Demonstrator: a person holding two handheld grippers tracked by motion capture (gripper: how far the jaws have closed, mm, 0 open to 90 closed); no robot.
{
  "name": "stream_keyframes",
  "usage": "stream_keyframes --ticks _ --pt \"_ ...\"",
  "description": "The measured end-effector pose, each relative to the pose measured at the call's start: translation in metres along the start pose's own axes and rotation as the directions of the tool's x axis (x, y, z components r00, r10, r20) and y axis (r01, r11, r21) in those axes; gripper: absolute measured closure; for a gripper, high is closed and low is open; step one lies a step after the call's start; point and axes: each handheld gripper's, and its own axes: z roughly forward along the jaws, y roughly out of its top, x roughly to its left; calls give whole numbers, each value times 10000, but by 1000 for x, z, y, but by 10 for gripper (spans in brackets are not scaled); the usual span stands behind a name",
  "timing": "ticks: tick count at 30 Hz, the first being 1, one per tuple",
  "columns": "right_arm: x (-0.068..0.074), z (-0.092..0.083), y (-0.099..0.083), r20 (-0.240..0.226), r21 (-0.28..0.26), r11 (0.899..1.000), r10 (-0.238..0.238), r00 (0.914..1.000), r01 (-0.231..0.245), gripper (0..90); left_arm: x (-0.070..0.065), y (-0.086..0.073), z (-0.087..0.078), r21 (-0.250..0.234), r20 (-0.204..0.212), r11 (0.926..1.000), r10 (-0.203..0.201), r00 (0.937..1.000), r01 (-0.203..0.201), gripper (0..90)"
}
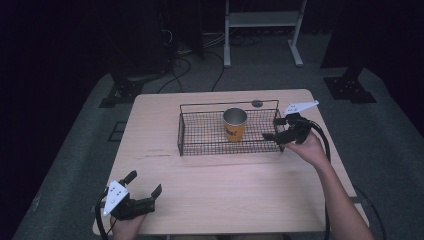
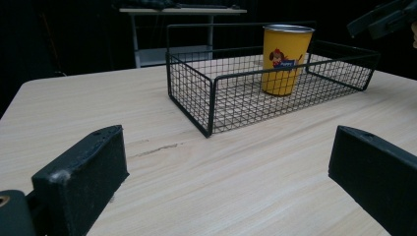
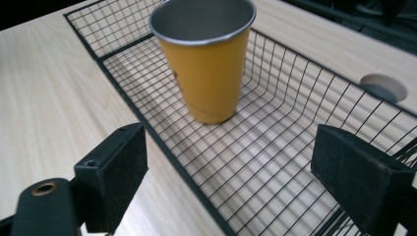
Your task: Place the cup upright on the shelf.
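Yellow cup [image 1: 235, 124] stands upright mid-frame inside wire basket [image 1: 190, 131] on the counter [image 1: 210, 180], my right gripper [image 1: 280, 128] jaws apart at basket's right end, left gripper [image 1: 145, 187] spread wide lower left, placement looks done to me

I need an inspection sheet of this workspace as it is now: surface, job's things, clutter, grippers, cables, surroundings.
Surface: light wooden table, round grey cable port near the far edge.
Job's things: yellow metal cup standing upright inside the black wire basket.
Clutter: nothing seen.
Grippers: left gripper open, at the near left corner; right gripper open, at the basket's right end.
Cables: black cable trailing from the right gripper; more cables on the floor.
Surroundings: dark room, grey floor, white metal frame behind the table.
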Motion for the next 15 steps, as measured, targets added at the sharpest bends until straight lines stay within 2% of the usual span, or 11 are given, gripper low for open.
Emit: stream_keyframes --ticks 15 --pt "5 -6 -12 -175 -1 10000 1 9998 -1 130 0 0 0 16 -16 10000 15 10000 -15 1"
